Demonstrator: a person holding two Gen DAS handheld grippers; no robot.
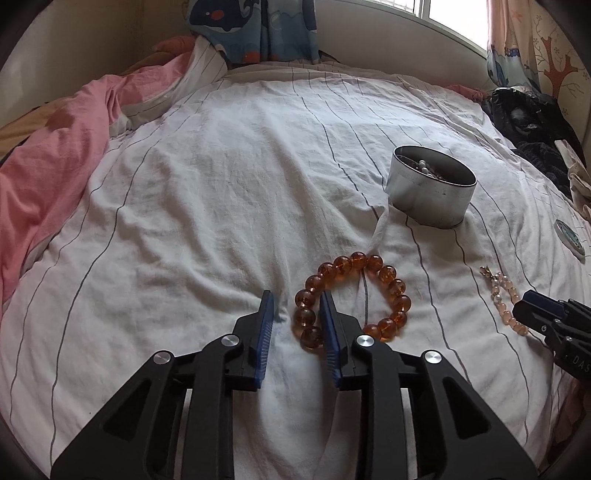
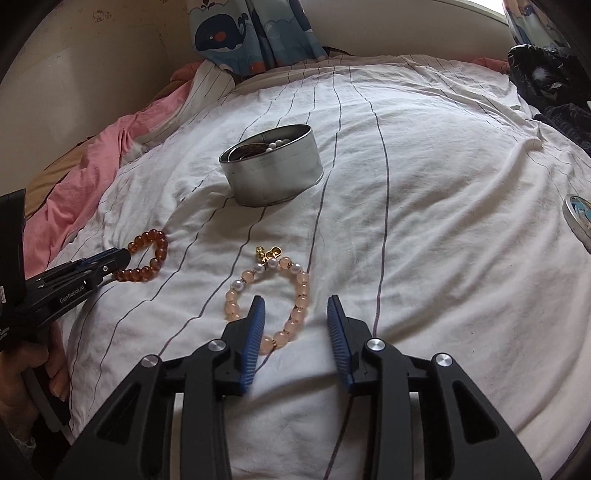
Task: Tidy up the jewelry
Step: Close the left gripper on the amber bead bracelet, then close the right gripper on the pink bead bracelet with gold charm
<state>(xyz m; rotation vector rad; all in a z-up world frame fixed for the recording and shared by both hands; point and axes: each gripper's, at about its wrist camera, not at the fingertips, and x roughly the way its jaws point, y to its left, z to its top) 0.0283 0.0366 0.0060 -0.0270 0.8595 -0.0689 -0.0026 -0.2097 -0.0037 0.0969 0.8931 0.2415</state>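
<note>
An amber bead bracelet (image 1: 397,288) lies on the white striped bed sheet (image 1: 221,184); it also shows in the right wrist view (image 2: 147,254). My left gripper (image 1: 297,306) is open, its right finger resting over the bracelet's left side. A pink bead bracelet (image 2: 301,299) with pearls and a gold charm lies in front of my right gripper (image 2: 295,308), which is open with the bracelet's right side between its fingers. A round metal tin (image 1: 430,190) holding jewelry stands further back; it also shows in the right wrist view (image 2: 273,171).
A pink blanket (image 1: 48,177) is bunched along the left. Dark clothing (image 1: 532,122) lies at the far right. A round tin lid (image 2: 578,216) lies at the right edge. A whale-print curtain (image 2: 240,33) hangs behind the bed.
</note>
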